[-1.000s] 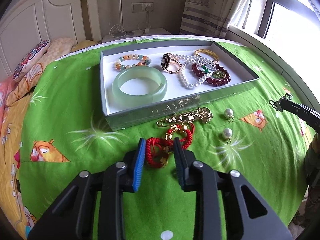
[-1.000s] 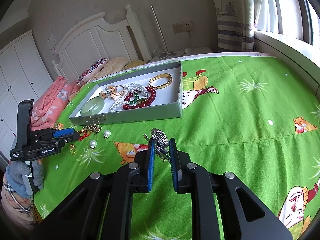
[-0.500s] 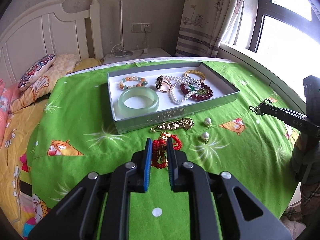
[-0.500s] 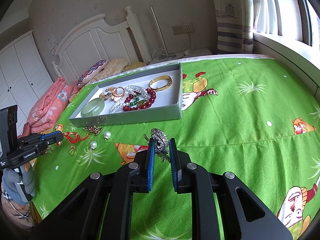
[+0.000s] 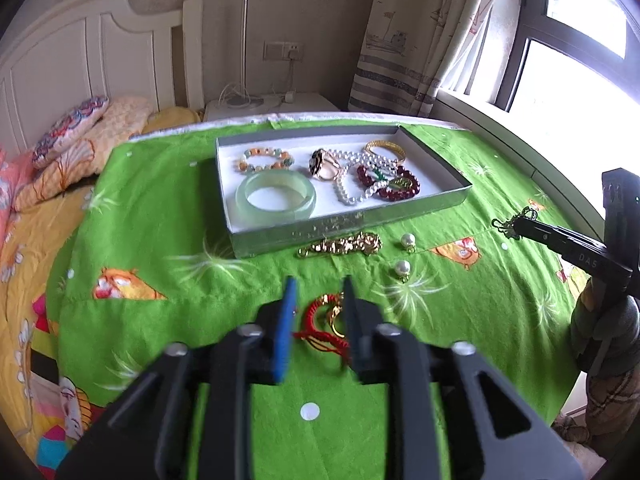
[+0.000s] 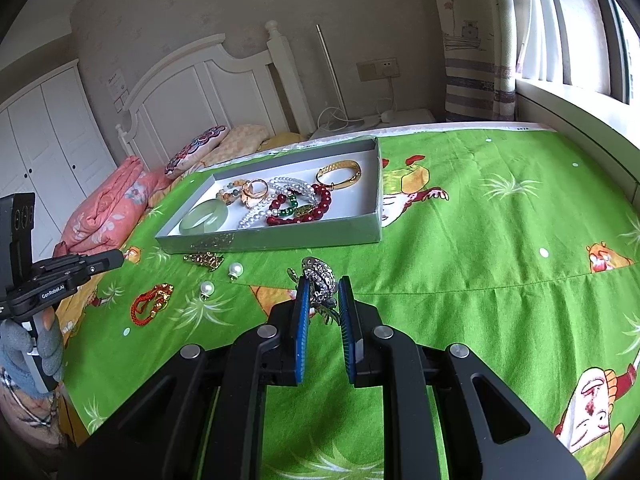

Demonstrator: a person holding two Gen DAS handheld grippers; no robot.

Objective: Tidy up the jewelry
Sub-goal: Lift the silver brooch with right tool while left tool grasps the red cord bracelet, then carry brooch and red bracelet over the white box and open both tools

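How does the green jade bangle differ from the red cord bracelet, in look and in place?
The green jade bangle is a thick, smooth, pale green rigid ring; the red cord bracelet is thin red cord with gold charms, lying in a loose, uneven loop. The bangle lies inside the gray tray; the red cord bracelet lies outside it, on the green sheet. Neither is gripped.
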